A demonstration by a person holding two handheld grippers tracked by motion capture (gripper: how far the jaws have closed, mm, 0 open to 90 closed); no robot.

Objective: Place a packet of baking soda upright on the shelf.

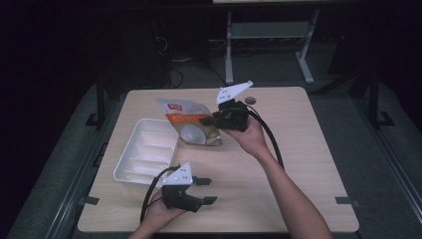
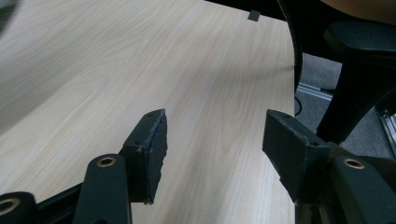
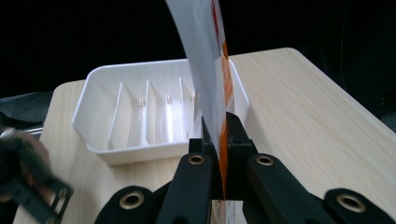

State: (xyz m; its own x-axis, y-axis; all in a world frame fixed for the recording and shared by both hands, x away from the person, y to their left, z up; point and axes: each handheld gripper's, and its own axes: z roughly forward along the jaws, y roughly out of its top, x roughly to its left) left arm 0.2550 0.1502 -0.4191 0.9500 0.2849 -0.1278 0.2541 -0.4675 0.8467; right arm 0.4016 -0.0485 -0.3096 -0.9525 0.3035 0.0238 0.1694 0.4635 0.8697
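Snack pouch (image 1: 191, 122) held up over table (image 1: 298, 149) centre, pinched edge-on in right gripper (image 3: 219, 140), jaws clamped on it. White divided tray (image 1: 144, 149) just beside, to its left. Left gripper (image 2: 212, 149) w/ jaws wide apart, holding nothing, near front edge; bare table ahead. Right gripper view shows tray dividers.

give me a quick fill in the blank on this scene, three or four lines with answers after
1. The right gripper is shut on the orange and white snack ____.
2. The white plastic tray with dividers sits on the light wooden ____.
3. The left gripper hovers over bare wood with its jaws ____.
4. In the high view, the tray lies to the ____ of the held orange and white snack pouch.

Missing words: pouch; table; open; left
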